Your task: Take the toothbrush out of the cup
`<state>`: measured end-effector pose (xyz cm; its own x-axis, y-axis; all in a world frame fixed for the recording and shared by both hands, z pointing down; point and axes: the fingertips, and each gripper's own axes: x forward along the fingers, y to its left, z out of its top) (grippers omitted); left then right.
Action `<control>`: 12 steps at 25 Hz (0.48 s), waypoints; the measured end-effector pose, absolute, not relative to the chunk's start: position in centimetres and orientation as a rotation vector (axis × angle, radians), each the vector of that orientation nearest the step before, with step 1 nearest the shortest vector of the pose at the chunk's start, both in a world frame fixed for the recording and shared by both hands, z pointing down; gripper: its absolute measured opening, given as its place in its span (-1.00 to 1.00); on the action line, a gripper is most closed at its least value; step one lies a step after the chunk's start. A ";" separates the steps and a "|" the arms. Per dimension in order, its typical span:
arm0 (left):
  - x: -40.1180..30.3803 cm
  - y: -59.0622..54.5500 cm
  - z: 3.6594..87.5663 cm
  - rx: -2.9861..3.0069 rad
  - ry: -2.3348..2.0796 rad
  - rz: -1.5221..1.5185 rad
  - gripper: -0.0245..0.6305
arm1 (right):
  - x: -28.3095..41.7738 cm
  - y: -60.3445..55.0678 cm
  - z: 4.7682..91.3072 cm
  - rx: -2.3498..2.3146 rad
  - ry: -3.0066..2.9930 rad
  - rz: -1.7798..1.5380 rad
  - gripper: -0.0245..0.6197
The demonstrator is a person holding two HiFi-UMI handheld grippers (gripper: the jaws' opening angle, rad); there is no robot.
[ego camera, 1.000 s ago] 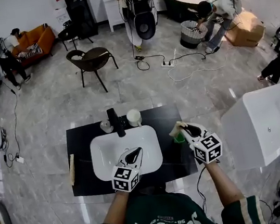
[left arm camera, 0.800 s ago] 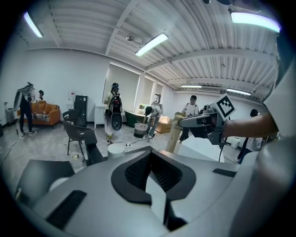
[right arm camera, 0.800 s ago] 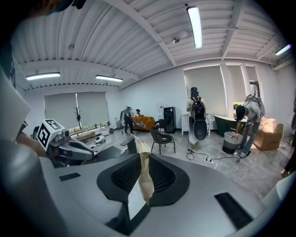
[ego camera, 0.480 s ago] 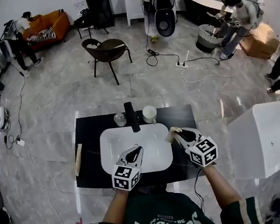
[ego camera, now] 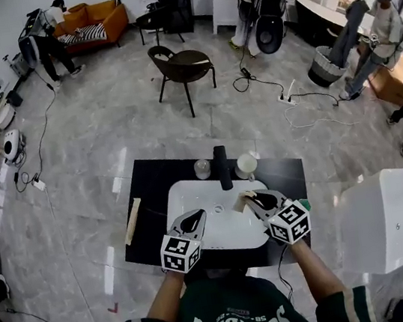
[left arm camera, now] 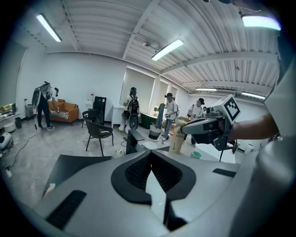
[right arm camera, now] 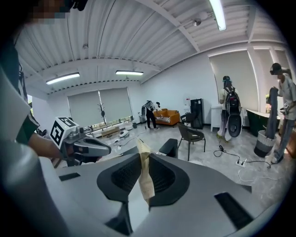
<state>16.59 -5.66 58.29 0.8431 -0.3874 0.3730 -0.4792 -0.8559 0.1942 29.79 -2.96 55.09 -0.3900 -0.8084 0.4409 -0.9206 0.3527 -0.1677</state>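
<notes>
My right gripper (ego camera: 251,198) (right arm camera: 141,157) is shut on a tan paper packet (ego camera: 244,197) (right arm camera: 144,178), which stands upright between its pads above the right half of the white sink basin (ego camera: 191,190). The packet's contents are hidden. A small green cup (ego camera: 305,204) (left arm camera: 196,155) stands on the black counter (ego camera: 152,183) just right of that gripper, mostly hidden by its marker cube. My left gripper (ego camera: 194,218) (left arm camera: 151,155) hangs shut and empty over the basin's left front. The left gripper view shows the right gripper (left arm camera: 187,129) with the packet (left arm camera: 177,139).
A black faucet (ego camera: 222,167) stands behind the basin between a glass (ego camera: 202,168) and a white cup (ego camera: 246,164). A wooden stick (ego camera: 133,220) lies at the counter's left edge. A white tub (ego camera: 392,217) sits to the right. A chair (ego camera: 182,65) and several people are farther off.
Both grippers have moved left across the counter. The right one carried the tan packet from beside the green cup to above the basin. The head view has shifted too.
</notes>
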 end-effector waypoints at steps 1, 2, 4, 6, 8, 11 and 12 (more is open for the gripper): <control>15.9 -6.2 58.4 2.736 -0.672 0.469 -0.89 | 29.0 -3.5 55.3 1.523 -2.346 0.571 -0.67; 15.2 -6.7 58.5 2.731 -0.685 0.469 -0.89 | 28.1 -4.0 55.4 1.505 -2.354 0.574 -0.67; 13.7 -7.5 58.6 2.721 -0.706 0.468 -0.89 | 26.4 -5.0 55.7 1.472 -2.365 0.578 -0.67; 12.4 -8.5 58.9 2.714 -0.724 0.460 -0.89 | 24.7 -5.9 56.3 1.442 -2.375 0.583 -0.67; 11.0 -9.5 59.2 2.705 -0.746 0.454 -0.89 | 23.0 -7.0 56.8 1.413 -2.385 0.588 -0.67; 8.7 -11.2 59.3 2.685 -0.781 0.442 -0.89 | 20.3 -8.6 57.3 1.370 -2.401 0.610 -0.67; 8.0 -11.6 59.3 2.678 -0.793 0.438 -0.89 | 19.5 -9.1 57.4 1.357 -2.406 0.621 -0.67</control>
